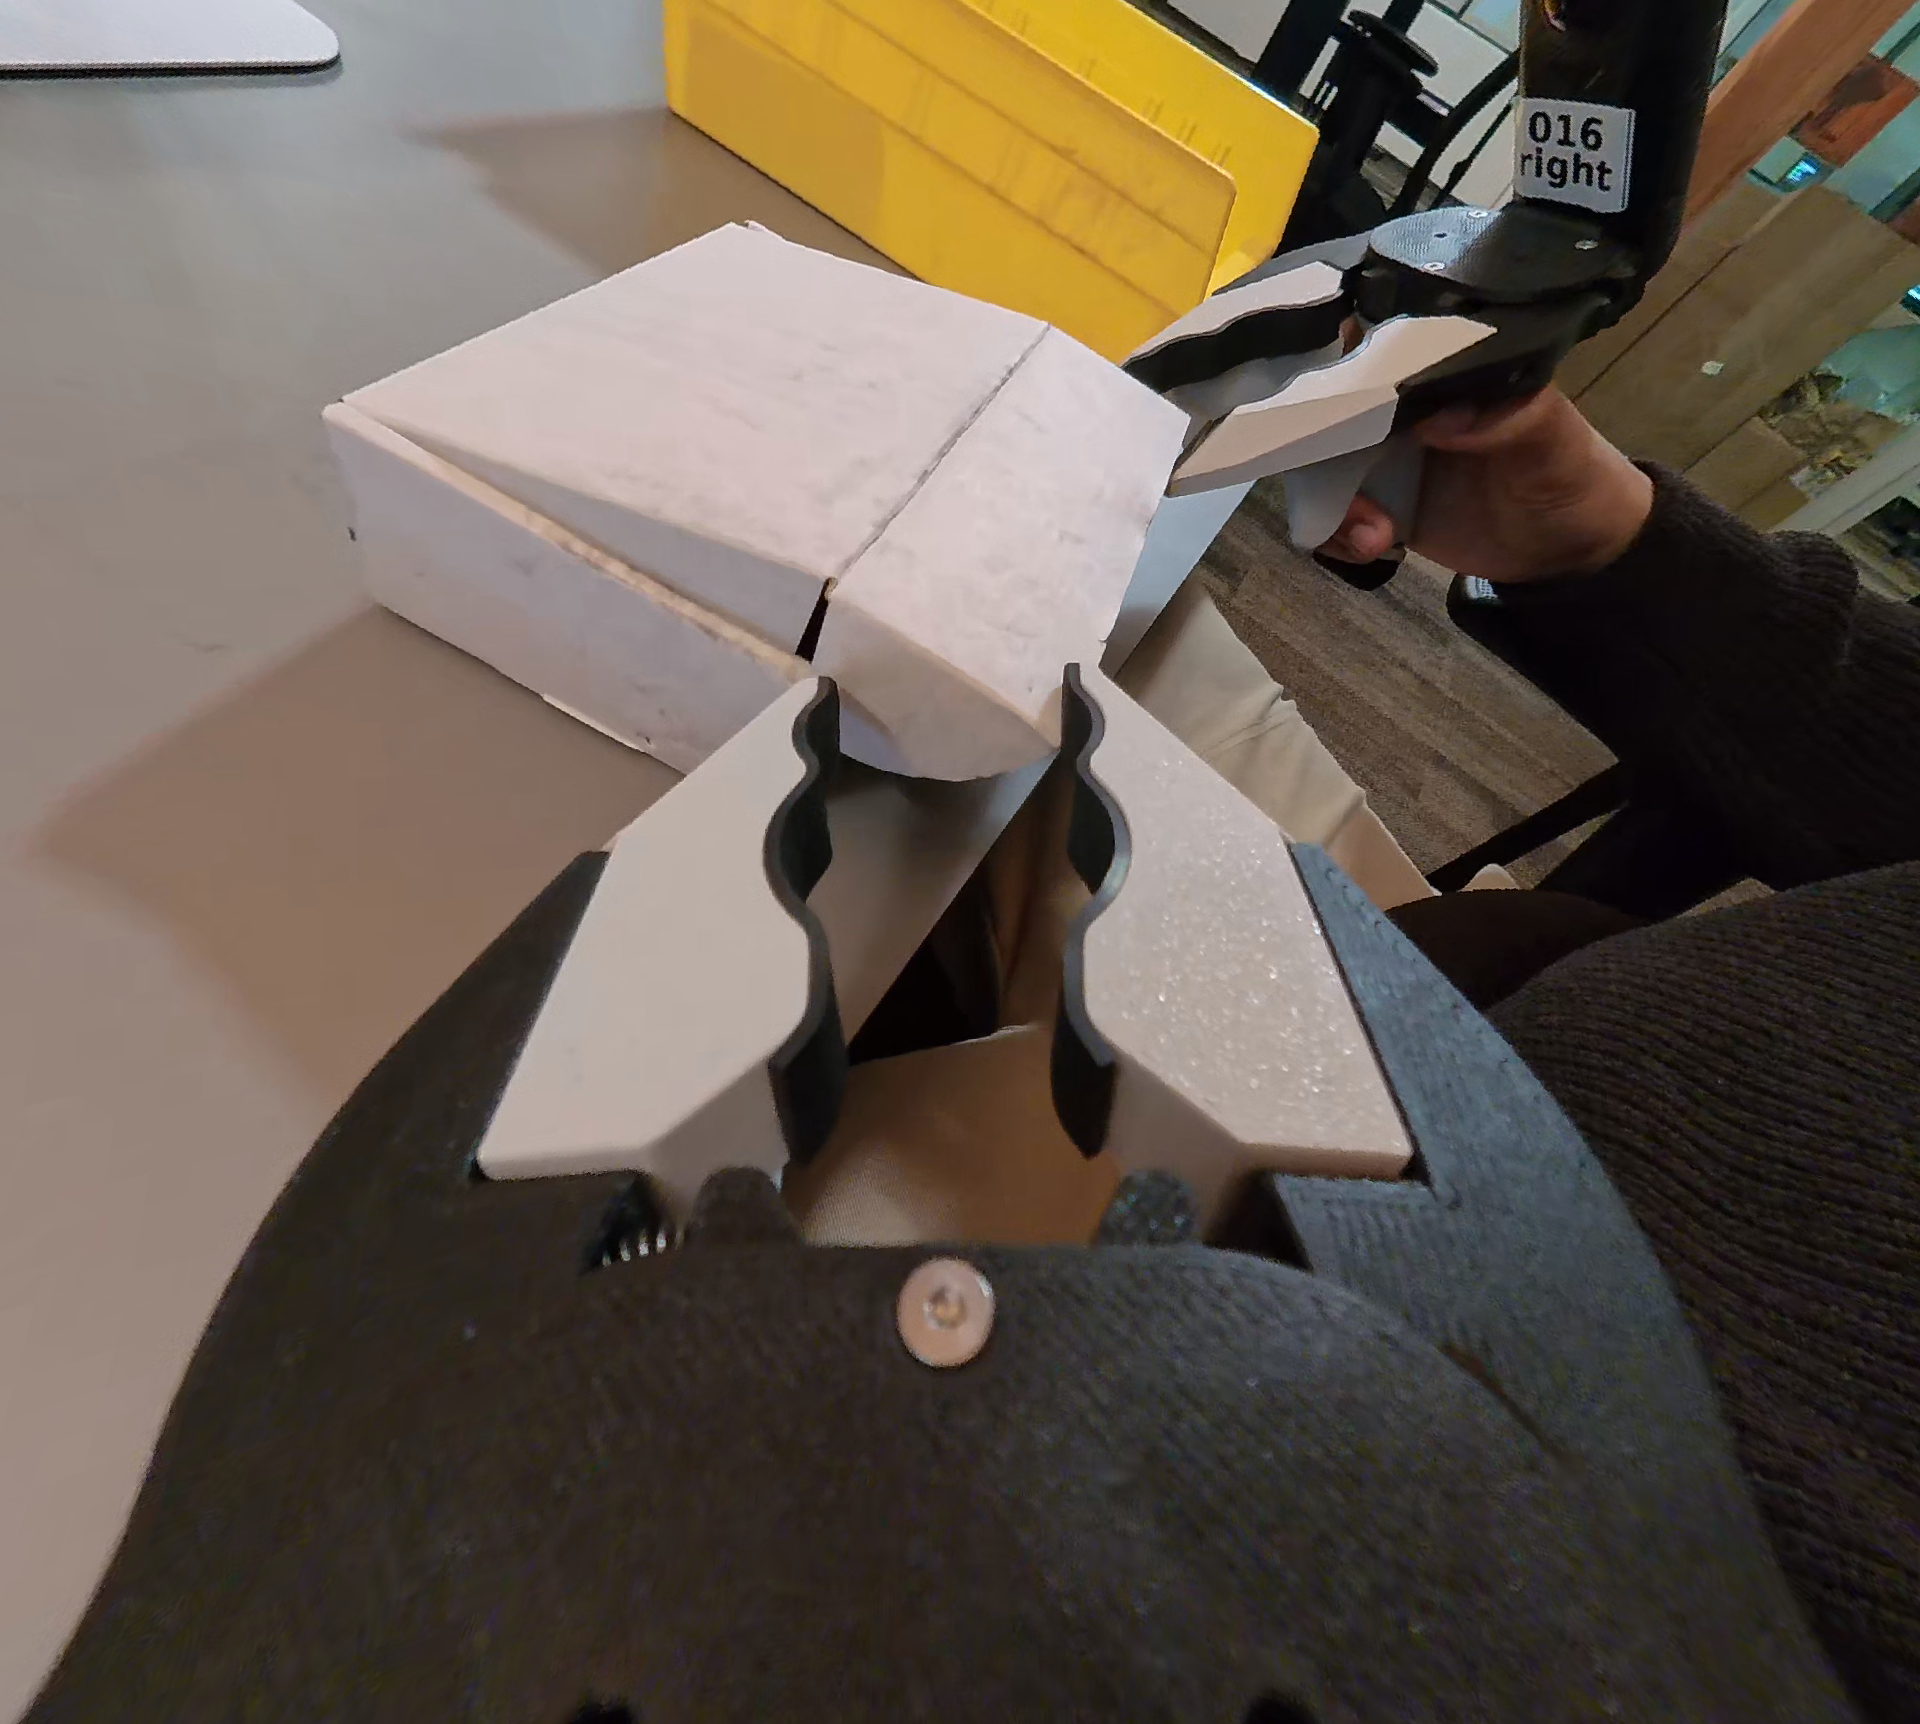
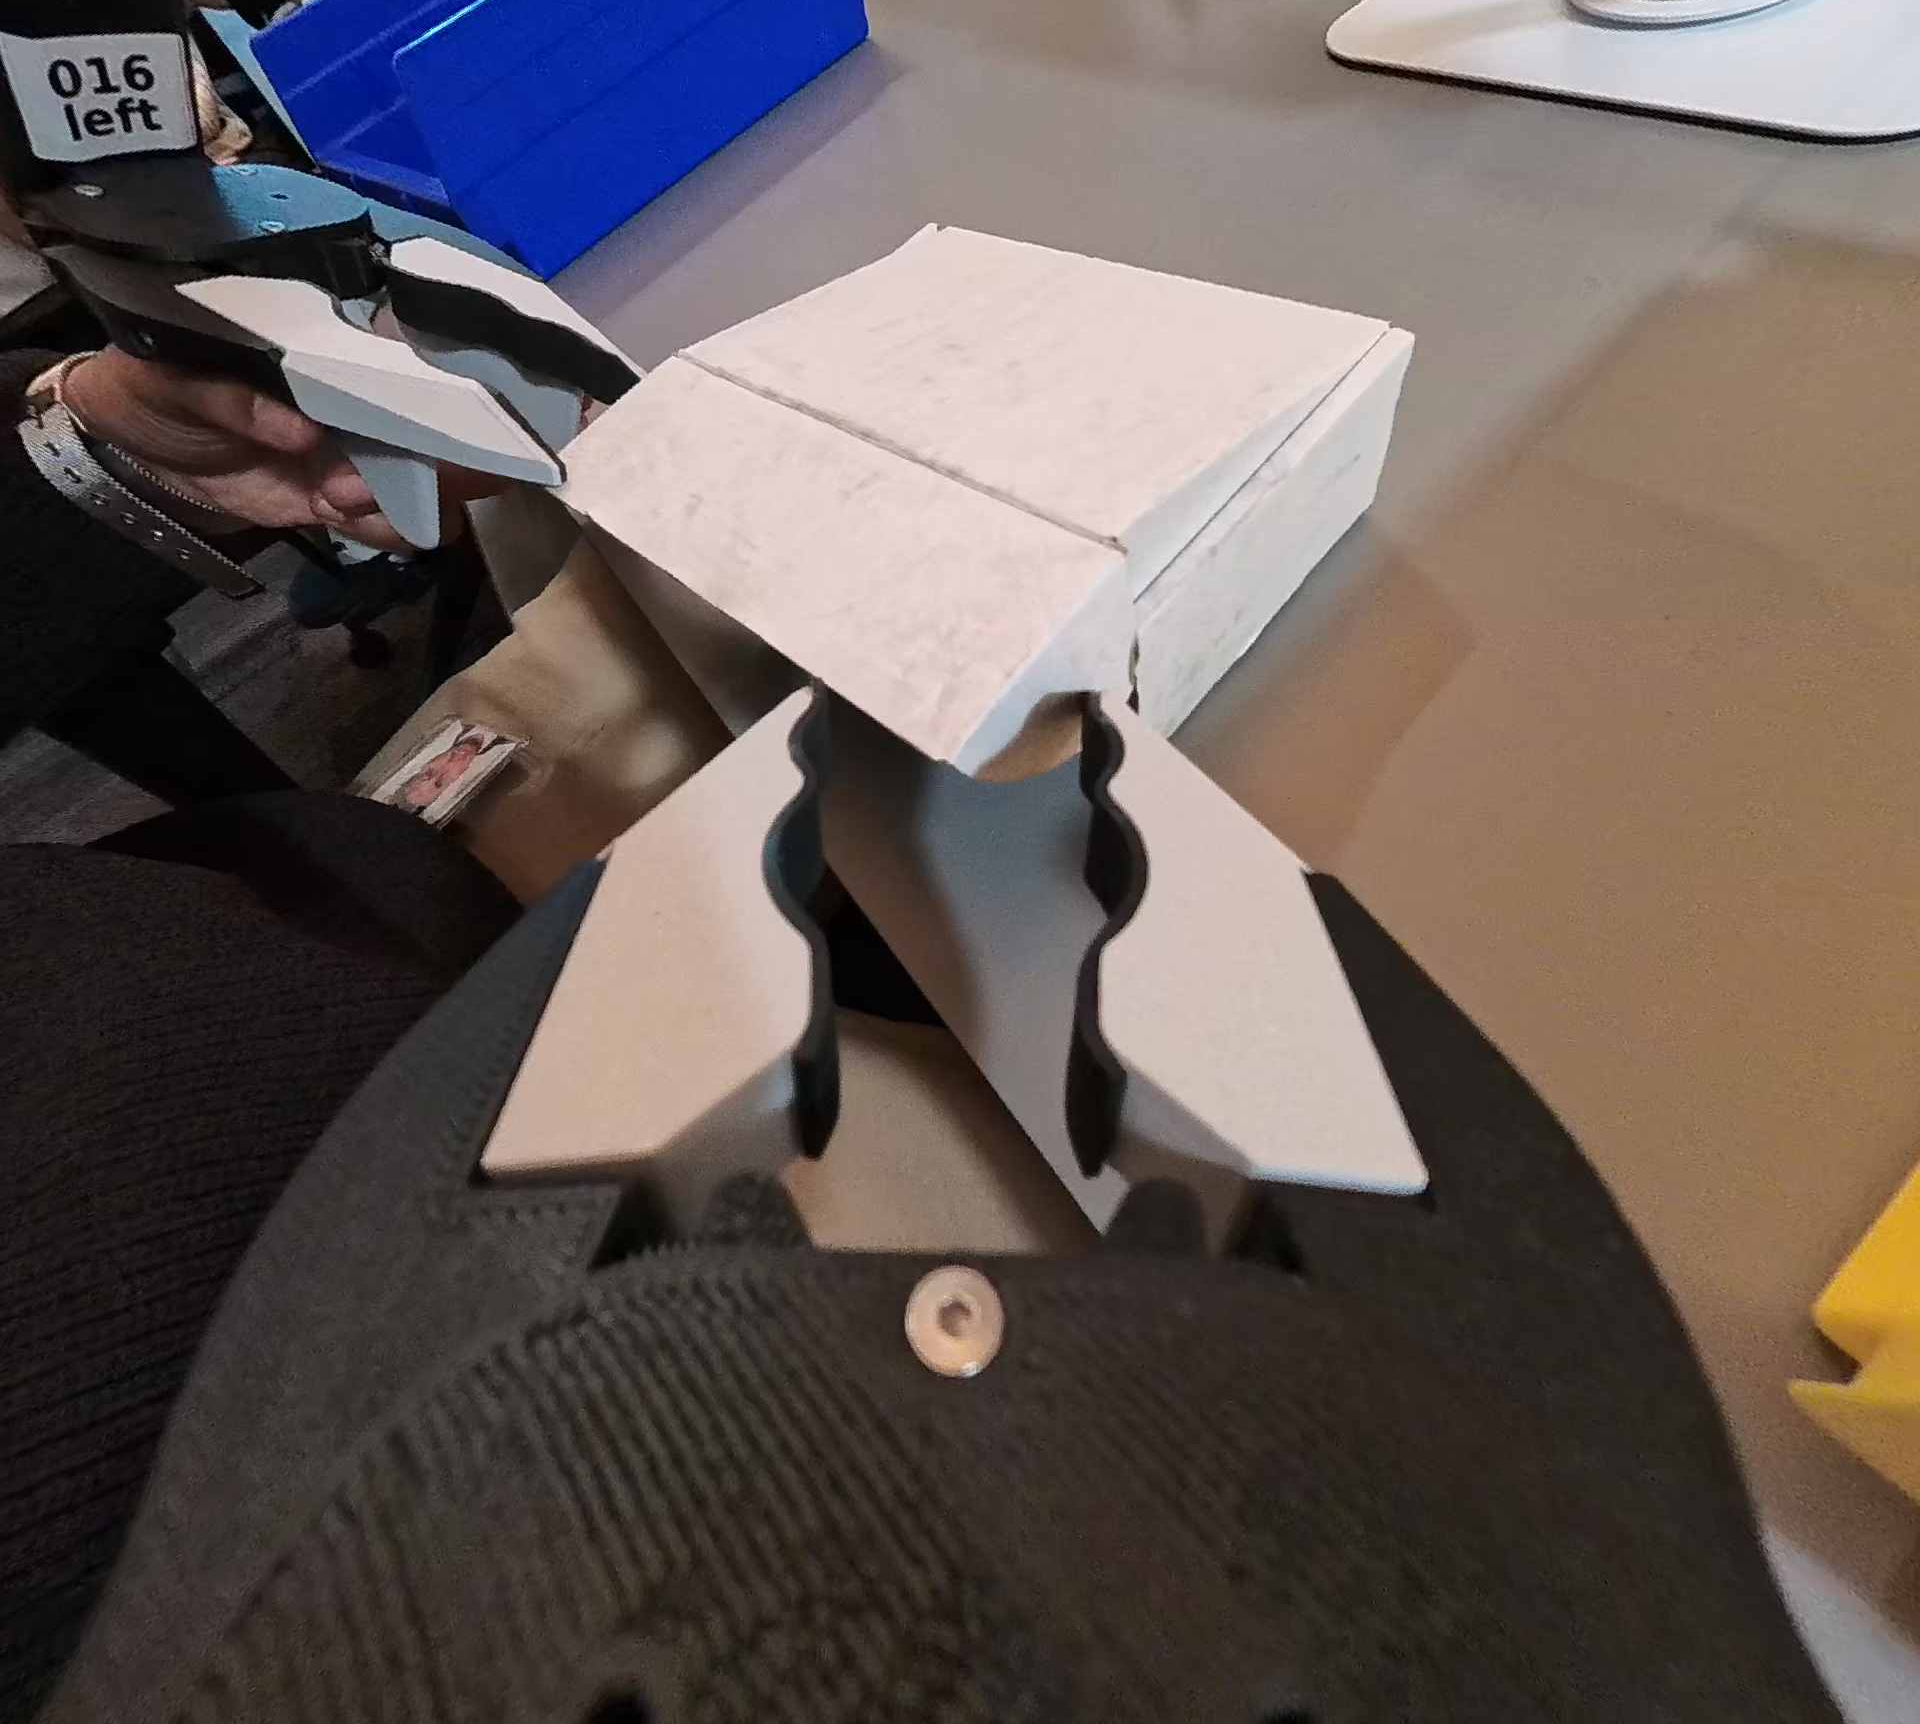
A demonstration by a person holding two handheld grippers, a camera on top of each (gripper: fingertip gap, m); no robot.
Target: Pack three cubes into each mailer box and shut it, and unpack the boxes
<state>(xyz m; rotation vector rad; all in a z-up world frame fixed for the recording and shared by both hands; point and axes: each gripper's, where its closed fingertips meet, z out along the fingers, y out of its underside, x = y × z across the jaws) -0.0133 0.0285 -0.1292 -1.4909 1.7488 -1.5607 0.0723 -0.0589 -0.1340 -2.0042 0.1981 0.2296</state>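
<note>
A white mailer box (image 1: pixel 665 469) sits at the near edge of the grey table (image 1: pixel 260 791), its lid not fully down and its front flap (image 2: pixel 831 552) sticking out past the edge. The left gripper (image 1: pixel 945 718) and right gripper (image 2: pixel 951 718), jaws spread, meet the flap's two corners.

The grey-fingered black left gripper (image 1: pixel 948 708) is gaping, jaws apart. The matching right gripper (image 2: pixel 951 718) is gaping likewise. Both are pointing forward, hand-held.
</note>
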